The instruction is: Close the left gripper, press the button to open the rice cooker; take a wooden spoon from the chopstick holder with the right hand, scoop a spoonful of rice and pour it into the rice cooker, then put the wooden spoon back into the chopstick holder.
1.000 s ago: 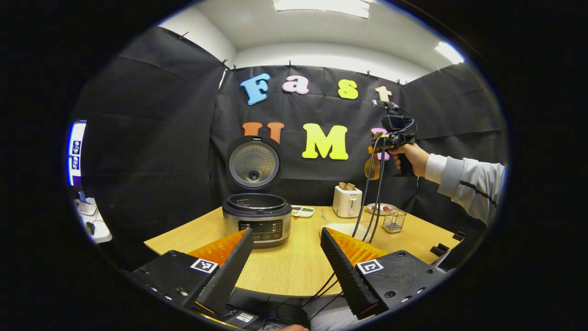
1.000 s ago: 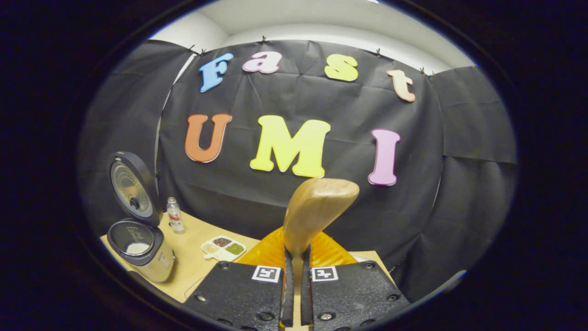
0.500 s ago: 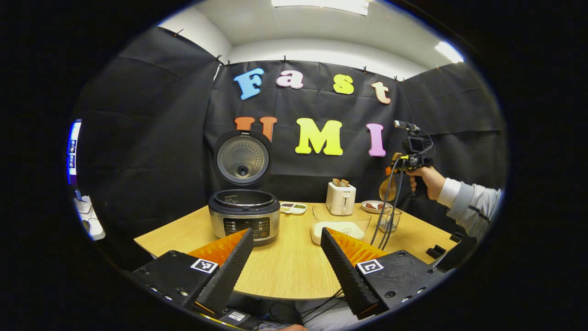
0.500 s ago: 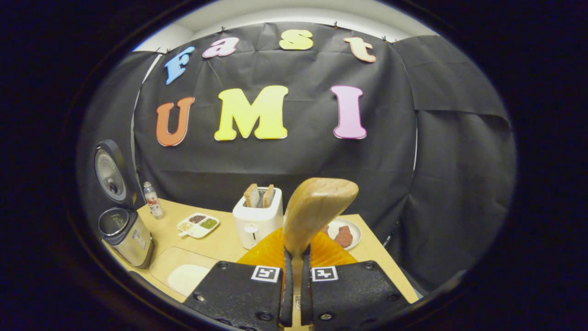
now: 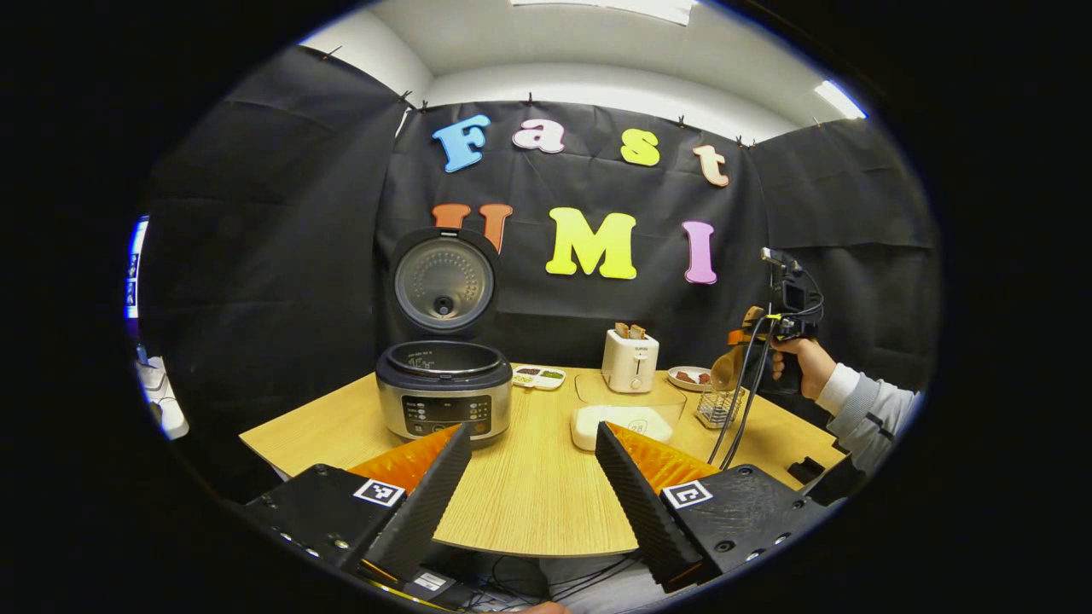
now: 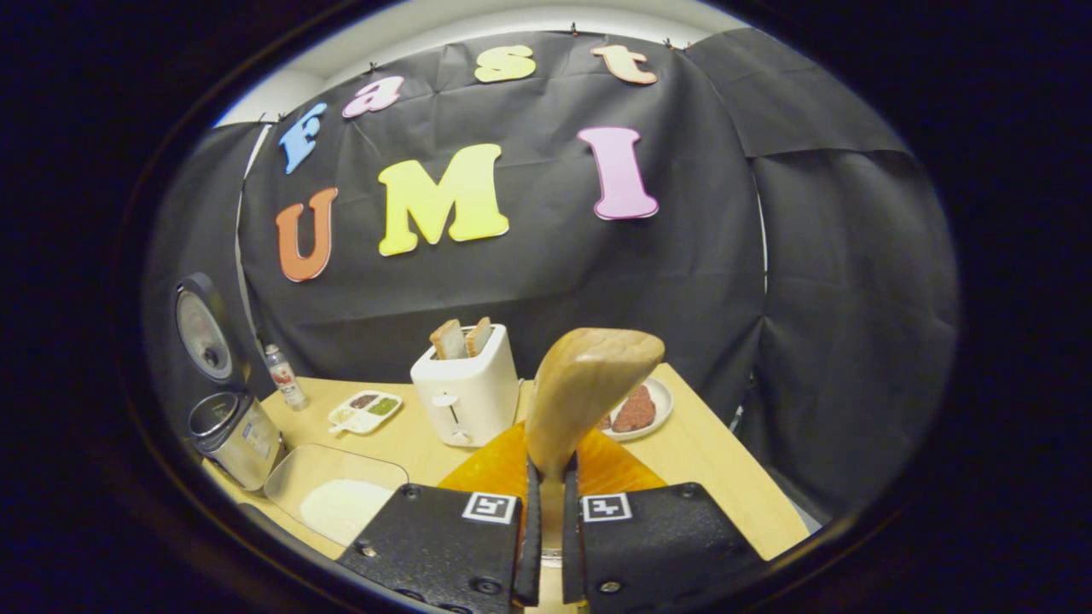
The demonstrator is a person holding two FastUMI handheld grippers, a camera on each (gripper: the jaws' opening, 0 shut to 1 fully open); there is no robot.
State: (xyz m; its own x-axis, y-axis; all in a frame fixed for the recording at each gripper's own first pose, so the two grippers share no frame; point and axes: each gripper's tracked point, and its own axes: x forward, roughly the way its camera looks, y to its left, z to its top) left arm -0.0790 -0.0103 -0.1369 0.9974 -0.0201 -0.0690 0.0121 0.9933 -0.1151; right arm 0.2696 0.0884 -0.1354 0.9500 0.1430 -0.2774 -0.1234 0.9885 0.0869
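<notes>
Lower now than a second ago, the right gripper (image 6: 546, 546) has come down from high near the wall to just above the wire chopstick holder (image 5: 717, 408), its fingers clamped on the wooden spoon (image 6: 584, 388). I judge the spoon is being returned; next it must be lowered into the holder and released. Beside the open rice cooker (image 5: 444, 401), the left gripper (image 5: 533, 486) waits with fingers apart

Toaster (image 5: 630, 361) right of rice cooker (image 5: 444, 402)
</notes>
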